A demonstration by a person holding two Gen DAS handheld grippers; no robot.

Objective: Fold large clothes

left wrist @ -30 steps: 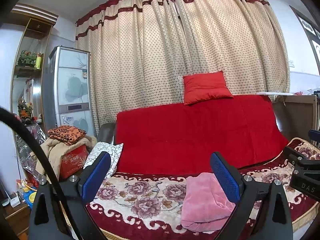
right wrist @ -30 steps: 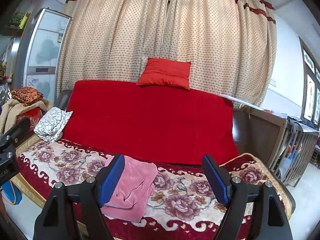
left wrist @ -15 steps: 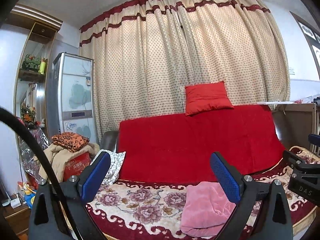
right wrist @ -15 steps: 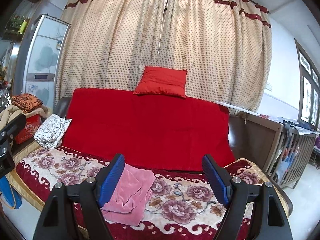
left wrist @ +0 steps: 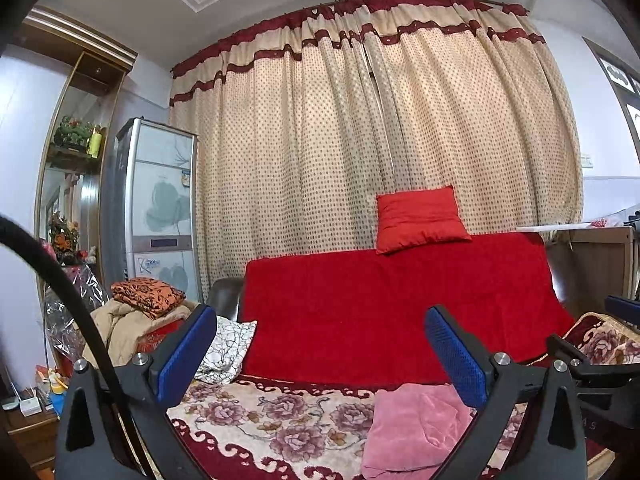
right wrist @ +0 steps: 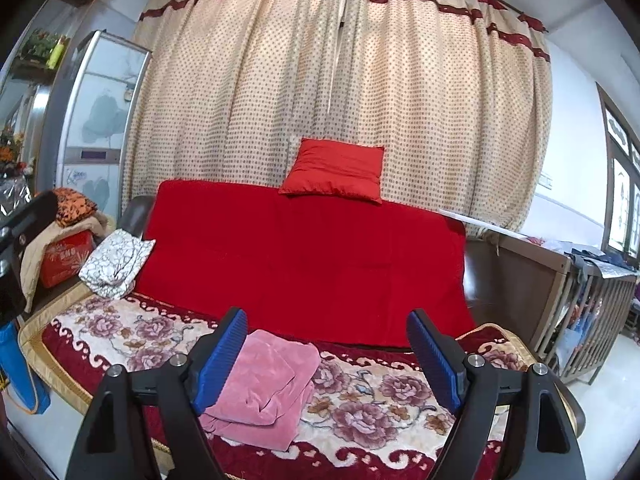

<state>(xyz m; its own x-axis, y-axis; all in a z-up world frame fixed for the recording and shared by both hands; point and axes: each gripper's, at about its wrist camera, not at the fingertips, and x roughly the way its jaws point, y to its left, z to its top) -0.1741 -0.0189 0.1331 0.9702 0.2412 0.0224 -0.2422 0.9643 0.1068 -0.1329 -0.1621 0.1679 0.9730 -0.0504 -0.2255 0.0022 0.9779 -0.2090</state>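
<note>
A sofa (right wrist: pixel 80 344) is carrying a floral blanket (right wrist: pixel 360 396) on its seat and a red throw (right wrist: pixel 304 256) over its back, with a red cushion (right wrist: pixel 334 170) sitting on the top edge. A black-and-white patterned cloth (right wrist: pixel 114 264) is lying at the seat's left end, and a heap of clothes (left wrist: pixel 136 312) is piled past that end. The folded pink garment (right wrist: pixel 264 388) is resting near the seat's front edge, about midway along. The left gripper (left wrist: pixel 320 356) and right gripper (right wrist: pixel 328 356) are hanging in front of the sofa, jaws spread wide, the 2 holding and touching nothing. Nothing is standing between them and the garment.
</note>
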